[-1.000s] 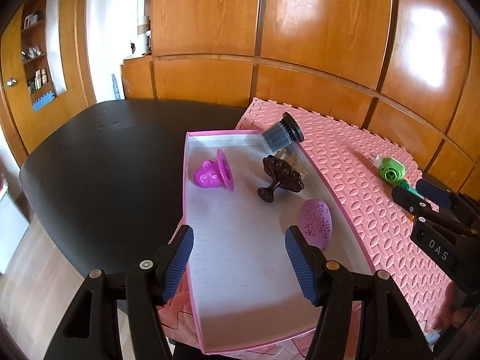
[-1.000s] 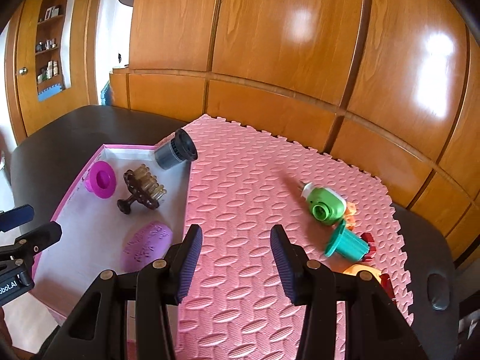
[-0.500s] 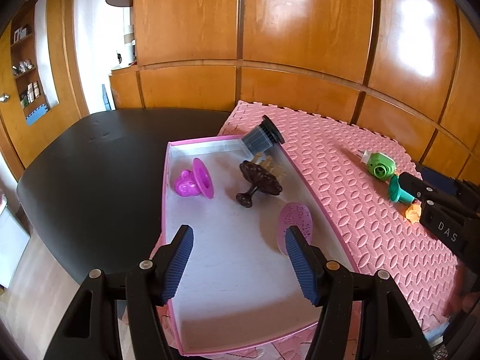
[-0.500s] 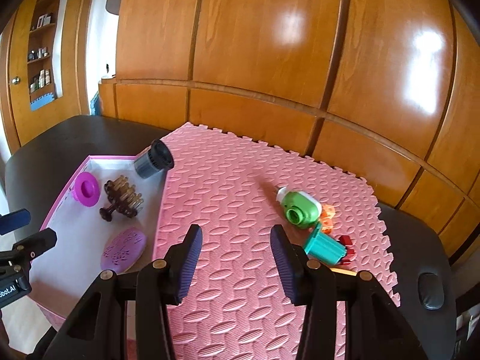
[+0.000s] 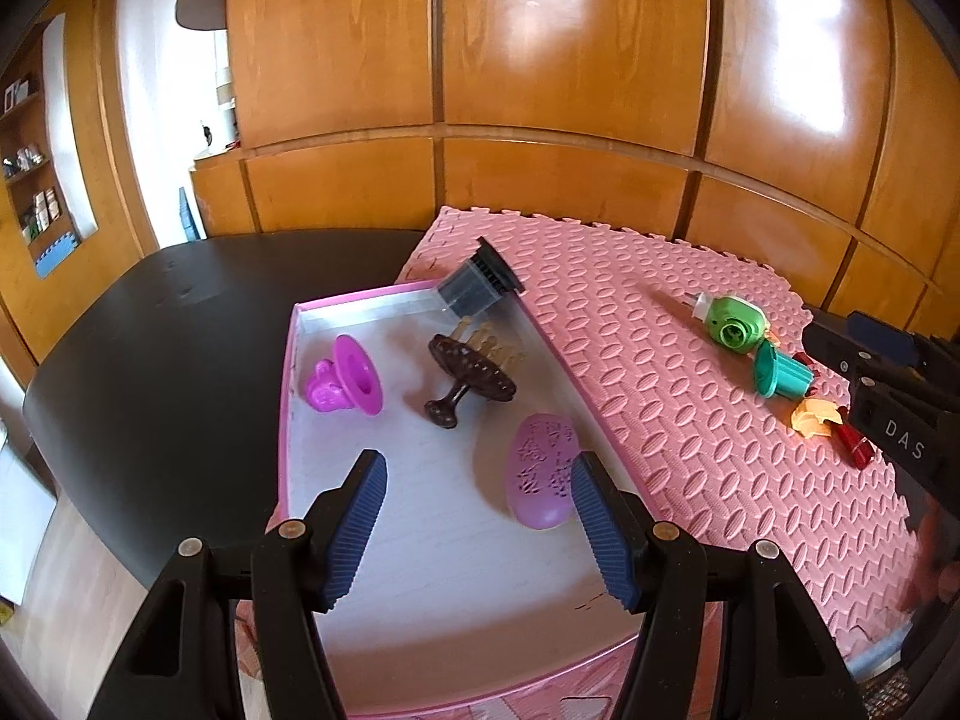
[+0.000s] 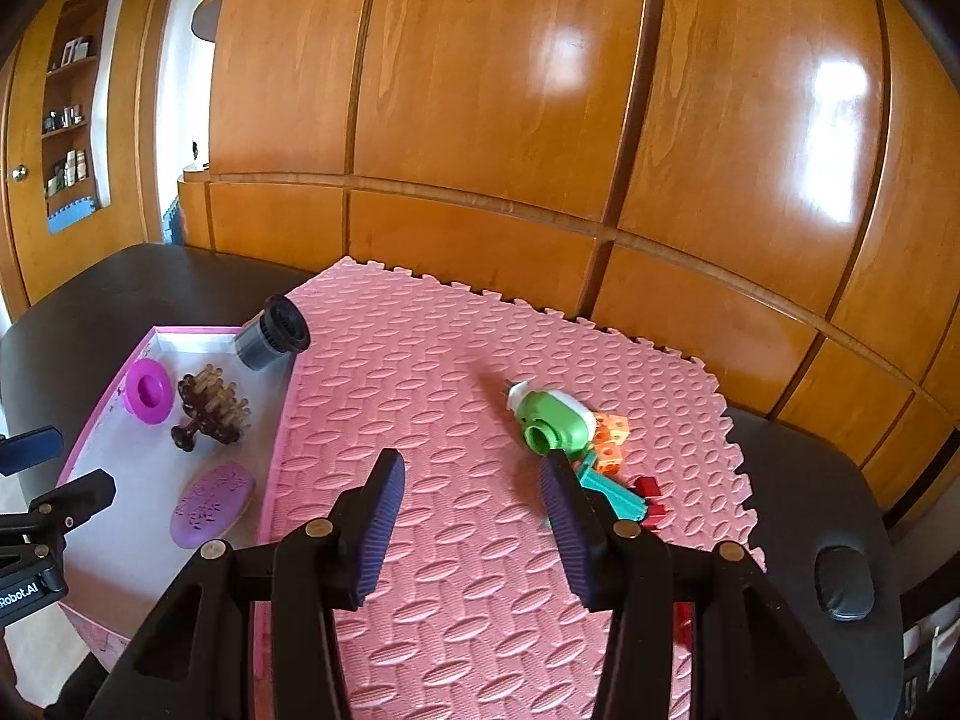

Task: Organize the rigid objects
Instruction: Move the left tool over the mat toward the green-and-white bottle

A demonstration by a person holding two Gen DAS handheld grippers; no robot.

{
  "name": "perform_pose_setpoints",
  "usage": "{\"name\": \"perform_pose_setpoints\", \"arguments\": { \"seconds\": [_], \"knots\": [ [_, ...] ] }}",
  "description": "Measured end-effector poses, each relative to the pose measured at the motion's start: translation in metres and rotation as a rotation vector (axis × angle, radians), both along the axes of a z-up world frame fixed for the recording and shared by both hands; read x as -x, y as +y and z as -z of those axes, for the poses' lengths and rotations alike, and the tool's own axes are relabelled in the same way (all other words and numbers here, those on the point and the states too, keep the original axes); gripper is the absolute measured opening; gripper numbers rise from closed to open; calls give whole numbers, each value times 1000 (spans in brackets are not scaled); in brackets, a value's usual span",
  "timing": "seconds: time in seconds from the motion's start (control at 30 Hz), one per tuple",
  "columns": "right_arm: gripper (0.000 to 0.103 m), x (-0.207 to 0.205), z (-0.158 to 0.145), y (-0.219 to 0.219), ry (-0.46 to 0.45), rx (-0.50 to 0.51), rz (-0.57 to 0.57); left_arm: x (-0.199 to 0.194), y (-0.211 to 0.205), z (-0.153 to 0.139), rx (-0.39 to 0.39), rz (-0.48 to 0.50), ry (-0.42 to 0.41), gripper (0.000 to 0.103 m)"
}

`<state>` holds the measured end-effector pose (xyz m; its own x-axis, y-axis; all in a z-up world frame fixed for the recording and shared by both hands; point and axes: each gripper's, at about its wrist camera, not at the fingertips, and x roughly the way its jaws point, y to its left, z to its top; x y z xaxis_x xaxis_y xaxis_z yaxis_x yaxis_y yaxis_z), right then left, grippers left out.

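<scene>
Over tray (image 5: 288,456): L hand-held gripper (image 5: 477,495), open.

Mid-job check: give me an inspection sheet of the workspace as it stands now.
Surface: pink foam mat on black table.
Job's things: pink-rimmed tray holds lilac oval case, brown comb clip, magenta cup; grey cylinder leans on its rim. Green toy, teal cup, orange and red blocks lie on mat.
Clutter: nothing seen.
Grippers: left gripper, right gripper open, empty.
Cables: nothing seen.
Surroundings: wood panelling.

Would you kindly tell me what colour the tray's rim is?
Pink; the tray rim shows best in the left wrist view.
</scene>
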<state>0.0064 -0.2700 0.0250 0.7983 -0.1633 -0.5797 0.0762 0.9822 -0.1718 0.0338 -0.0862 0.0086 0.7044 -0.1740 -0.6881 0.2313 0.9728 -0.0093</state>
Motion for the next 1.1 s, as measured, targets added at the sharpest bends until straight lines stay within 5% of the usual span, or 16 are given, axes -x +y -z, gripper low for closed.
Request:
{"name": "perform_pose_setpoints", "arguments": {
  "seconds": [0.73, 1.1],
  "knots": [
    [47, 0, 5, -87, 10, 96, 171, -12, -71, -15, -22, 153, -29, 65],
    [47, 5, 42, -203, 94, -278, 423, -53, -139, -10, -17, 262, 39, 70]
  ]
}}
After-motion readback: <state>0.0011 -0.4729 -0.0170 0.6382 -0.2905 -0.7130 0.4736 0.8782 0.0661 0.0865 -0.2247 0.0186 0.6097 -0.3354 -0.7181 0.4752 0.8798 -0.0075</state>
